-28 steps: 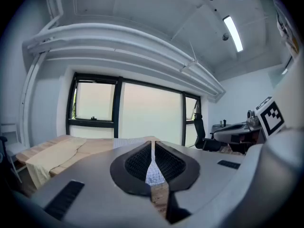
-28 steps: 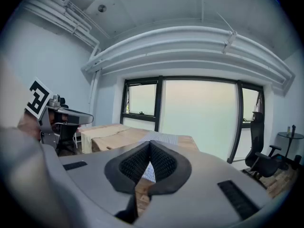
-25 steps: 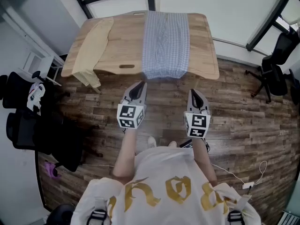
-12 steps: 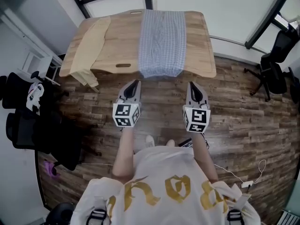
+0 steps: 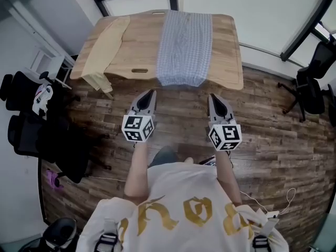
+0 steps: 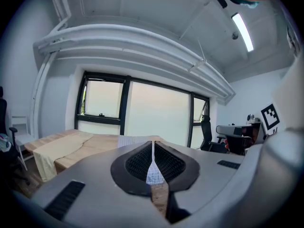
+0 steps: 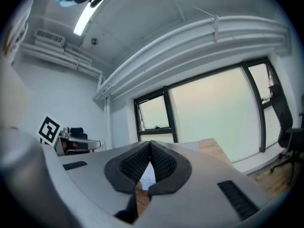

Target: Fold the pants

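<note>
jaws of left gripper (image 5: 150, 92) and right gripper (image 5: 212, 96) clenched, empty, pants (image 5: 185, 46) ahead on table (image 5: 139, 41), untouched

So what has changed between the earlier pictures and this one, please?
Very little. The right gripper has rolled slightly: its marker cube now sits more tilted. Nothing was taken hold of or let go. The left gripper and the right one stay shut and empty before the table; the checked pants and the beige cloth lie unmoved.
</note>
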Demonstrator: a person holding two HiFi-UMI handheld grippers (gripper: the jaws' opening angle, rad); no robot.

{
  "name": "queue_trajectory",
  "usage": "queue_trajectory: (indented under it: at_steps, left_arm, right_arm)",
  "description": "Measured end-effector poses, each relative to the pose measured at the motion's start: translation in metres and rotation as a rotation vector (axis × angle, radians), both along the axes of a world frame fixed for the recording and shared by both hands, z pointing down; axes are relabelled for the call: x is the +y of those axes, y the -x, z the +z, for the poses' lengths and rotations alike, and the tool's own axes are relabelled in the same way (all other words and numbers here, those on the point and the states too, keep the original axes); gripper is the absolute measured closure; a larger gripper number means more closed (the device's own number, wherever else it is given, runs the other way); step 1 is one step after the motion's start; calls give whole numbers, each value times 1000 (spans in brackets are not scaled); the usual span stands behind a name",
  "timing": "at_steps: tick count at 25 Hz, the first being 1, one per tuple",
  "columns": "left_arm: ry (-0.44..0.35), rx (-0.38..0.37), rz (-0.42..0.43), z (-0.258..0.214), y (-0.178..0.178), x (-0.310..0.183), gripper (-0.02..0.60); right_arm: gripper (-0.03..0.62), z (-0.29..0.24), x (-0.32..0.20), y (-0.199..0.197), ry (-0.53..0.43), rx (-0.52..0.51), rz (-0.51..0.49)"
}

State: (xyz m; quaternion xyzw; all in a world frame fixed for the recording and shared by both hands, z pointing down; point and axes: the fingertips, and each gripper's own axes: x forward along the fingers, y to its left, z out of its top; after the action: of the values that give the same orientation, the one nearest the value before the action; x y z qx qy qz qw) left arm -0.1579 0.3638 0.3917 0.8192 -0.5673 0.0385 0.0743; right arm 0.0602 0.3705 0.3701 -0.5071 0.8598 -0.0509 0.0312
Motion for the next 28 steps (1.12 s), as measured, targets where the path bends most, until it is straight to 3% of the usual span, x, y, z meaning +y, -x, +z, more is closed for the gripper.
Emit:
queue_trajectory:
  at_steps: [2,11,15,21,25,28]
  left_arm:
    - [2,28,-4,-1,1,-3,534]
    - [12,22,5,16,0,-76,534]
    - [36,44,-15,36,13,-148,534]
    - [78,40,20,40,40,-276,534]
    - [93,60,2,38,70,-353,534]
    - [99,39,1,45,84,-398,534]
  right_arm:
    - [572,-2,-3,3,3,-36,-36]
    - [572,24,-65,1,28,126,22]
    - [572,40,-118,5,15,190,61]
    - [572,37,-238,18,76,56,120]
    - [572,14,-306,40,-1,75,146]
    - [572,13,-350,50,4,62,153]
